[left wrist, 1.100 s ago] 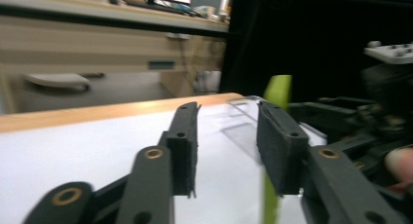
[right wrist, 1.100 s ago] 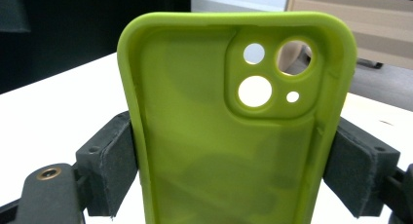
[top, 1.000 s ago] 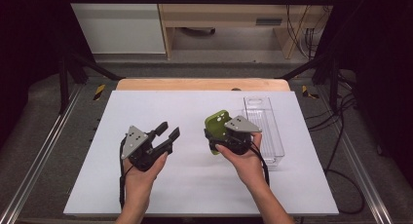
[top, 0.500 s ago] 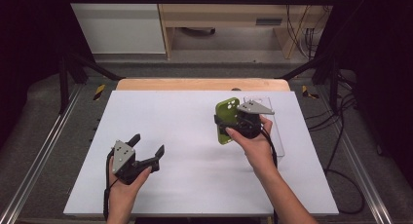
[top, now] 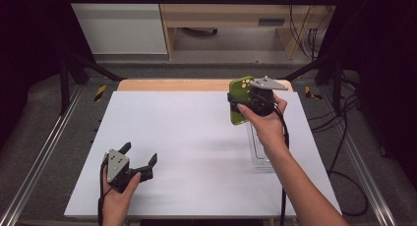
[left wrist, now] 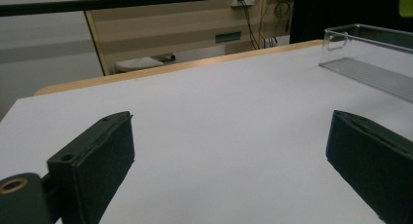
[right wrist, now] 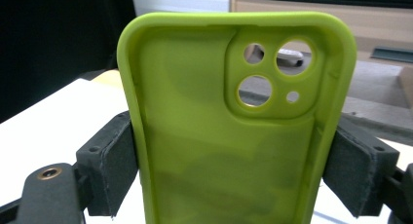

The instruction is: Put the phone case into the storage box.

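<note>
Jaws of right gripper (top: 244, 104) clenched on the long edges of a green phone case (right wrist: 234, 136), held upright in the air above the far right of the desk (top: 196, 152), over the far end of a clear tray (top: 260, 155). Best lowered level into that tray before easing grip. Left gripper (top: 139, 163) released, empty, resting near the front left.
</note>
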Demonstrator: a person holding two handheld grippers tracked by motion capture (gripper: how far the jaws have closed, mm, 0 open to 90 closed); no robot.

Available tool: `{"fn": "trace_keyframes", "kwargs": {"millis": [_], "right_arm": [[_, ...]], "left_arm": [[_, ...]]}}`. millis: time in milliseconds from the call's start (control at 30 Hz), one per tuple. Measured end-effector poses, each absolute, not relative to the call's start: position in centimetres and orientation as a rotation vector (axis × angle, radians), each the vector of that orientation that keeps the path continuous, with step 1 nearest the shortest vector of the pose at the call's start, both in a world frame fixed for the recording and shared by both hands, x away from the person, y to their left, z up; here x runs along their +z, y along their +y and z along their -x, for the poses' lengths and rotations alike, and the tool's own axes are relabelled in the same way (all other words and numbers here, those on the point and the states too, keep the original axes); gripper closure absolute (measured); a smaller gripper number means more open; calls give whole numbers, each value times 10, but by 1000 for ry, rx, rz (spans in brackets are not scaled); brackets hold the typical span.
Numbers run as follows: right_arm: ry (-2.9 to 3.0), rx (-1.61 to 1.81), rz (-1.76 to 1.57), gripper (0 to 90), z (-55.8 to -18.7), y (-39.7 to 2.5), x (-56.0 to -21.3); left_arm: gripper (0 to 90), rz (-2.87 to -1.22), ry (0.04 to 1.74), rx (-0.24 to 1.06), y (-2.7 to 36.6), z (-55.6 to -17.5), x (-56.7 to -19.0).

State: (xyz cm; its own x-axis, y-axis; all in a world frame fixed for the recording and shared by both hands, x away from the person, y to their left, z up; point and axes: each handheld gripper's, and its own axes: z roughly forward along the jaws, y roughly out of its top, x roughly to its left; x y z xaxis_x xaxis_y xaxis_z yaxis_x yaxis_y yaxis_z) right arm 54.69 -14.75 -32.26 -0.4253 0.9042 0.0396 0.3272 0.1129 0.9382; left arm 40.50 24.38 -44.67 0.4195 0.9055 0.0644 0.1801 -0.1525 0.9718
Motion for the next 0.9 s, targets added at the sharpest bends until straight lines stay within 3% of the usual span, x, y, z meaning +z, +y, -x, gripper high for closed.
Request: {"fn": "trace_keyframes", "kwargs": {"millis": [133,500,900], "right_arm": [[1803,1272,-1213,168,-559,-158,-318],[1720,1184,-1221,168,-594,-174,-314],[1553,1195,-1312,168,-634,-190,-330]], "left_arm": [[22,-1586,932,892,254,-398,-448],[19,-1523,1029,902,283,-398,-455],[19,-1458,1057,891,299,-397,-456]]}}
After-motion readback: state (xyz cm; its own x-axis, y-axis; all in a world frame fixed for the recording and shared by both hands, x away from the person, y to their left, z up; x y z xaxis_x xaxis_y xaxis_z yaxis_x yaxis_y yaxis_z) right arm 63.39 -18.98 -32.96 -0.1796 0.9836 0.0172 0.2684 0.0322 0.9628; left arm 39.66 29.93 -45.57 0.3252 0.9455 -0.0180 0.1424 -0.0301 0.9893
